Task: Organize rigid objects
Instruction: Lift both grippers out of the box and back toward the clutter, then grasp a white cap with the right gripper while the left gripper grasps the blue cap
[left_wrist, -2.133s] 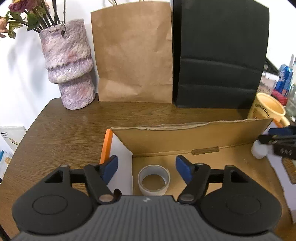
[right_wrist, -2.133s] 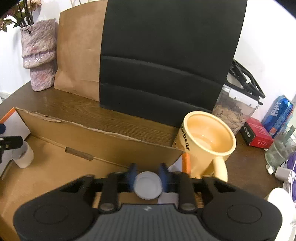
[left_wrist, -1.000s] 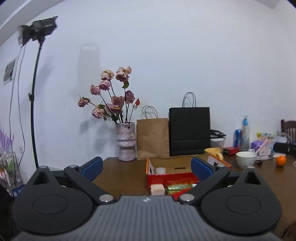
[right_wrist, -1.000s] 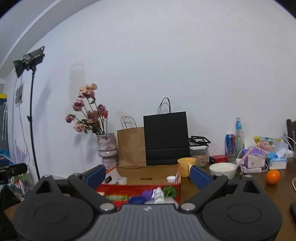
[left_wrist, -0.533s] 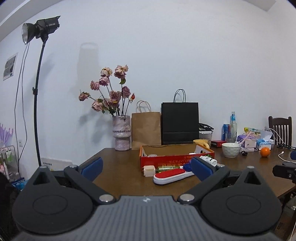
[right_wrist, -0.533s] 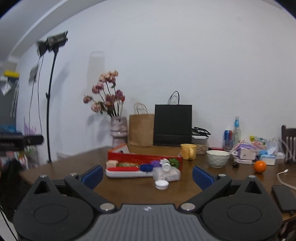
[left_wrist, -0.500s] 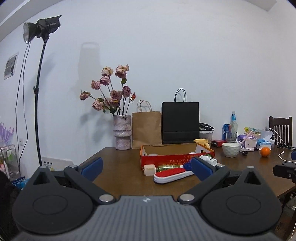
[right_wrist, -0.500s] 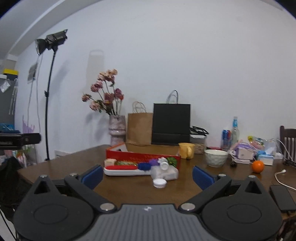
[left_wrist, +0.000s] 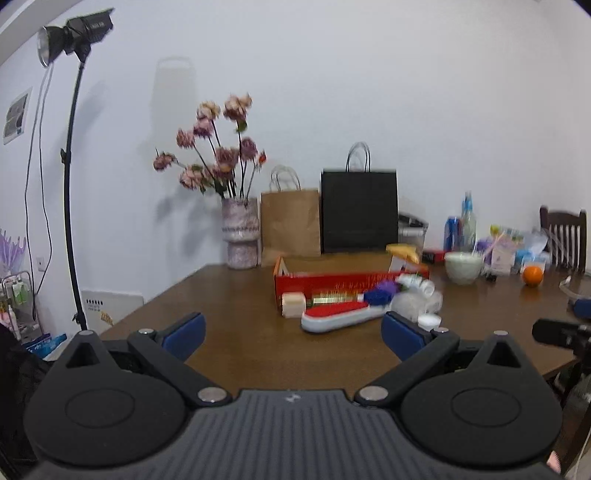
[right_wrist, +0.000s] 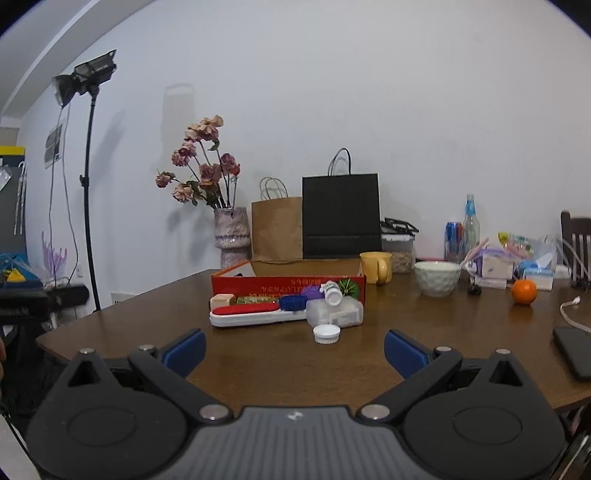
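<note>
Nearer now, left gripper (left_wrist: 291, 334) hides white cap (left_wrist: 428, 320) partly.

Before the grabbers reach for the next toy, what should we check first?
1. Left gripper empty, its jaws wide apart: ok.
2. Right gripper empty, its jaws wide apart: ok.
3. Red box open on top, ready to take things: ok.
4. White cap lying alone on the table, free to grab: ok.
5. Red and white brush free of the pile: not ok, the blue cap lies against it.
6. Room left inside the box: cannot tell, its front wall hides the inside.
</note>
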